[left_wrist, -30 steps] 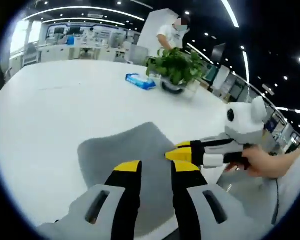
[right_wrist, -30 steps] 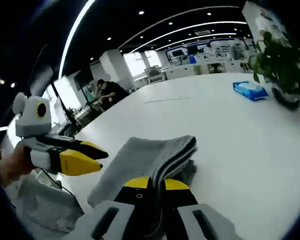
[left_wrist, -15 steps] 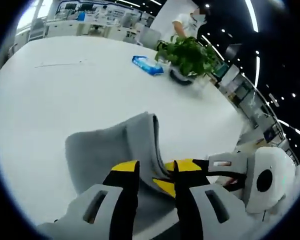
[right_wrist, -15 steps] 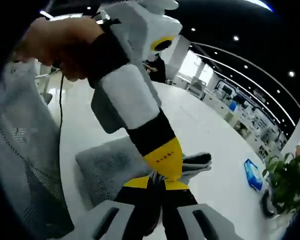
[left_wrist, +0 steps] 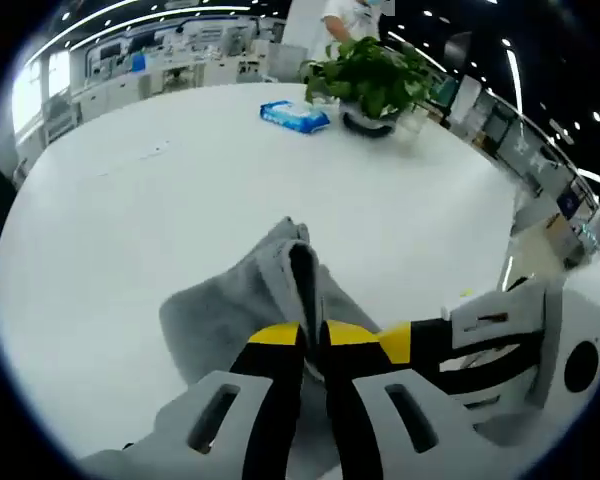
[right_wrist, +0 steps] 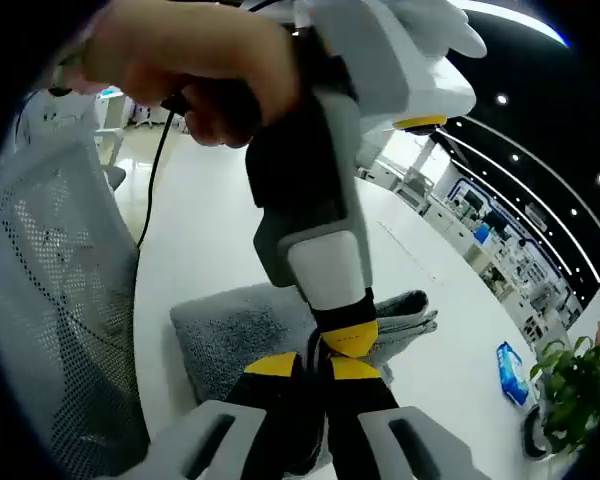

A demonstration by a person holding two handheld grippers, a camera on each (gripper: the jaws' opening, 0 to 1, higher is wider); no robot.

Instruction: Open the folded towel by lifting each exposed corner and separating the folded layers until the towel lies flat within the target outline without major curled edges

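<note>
The grey towel [left_wrist: 242, 304] lies folded on the white table [left_wrist: 120, 210], with a ridge of layers pulled up between my left gripper [left_wrist: 311, 338], which is shut on that fold. My right gripper [left_wrist: 480, 335] comes in from the right, its yellow tip touching the towel beside my left jaws. In the right gripper view, the towel [right_wrist: 230, 330] spreads to the left and its stacked edge [right_wrist: 412, 312] shows behind. My right gripper [right_wrist: 315, 365] is shut on the towel's near edge. The left gripper [right_wrist: 349, 338], held by a hand [right_wrist: 190, 70], reaches down right over it.
A potted plant [left_wrist: 370, 75] and a blue wipes pack [left_wrist: 293, 115] stand at the table's far side, with a person [left_wrist: 352, 12] behind them. A mesh chair back [right_wrist: 60, 330] sits close on the left in the right gripper view. Wide bare tabletop surrounds the towel.
My left jaws have closed on the raised fold. The fold stands higher and narrower. The two grippers have drawn together, the left one hanging over the right.
</note>
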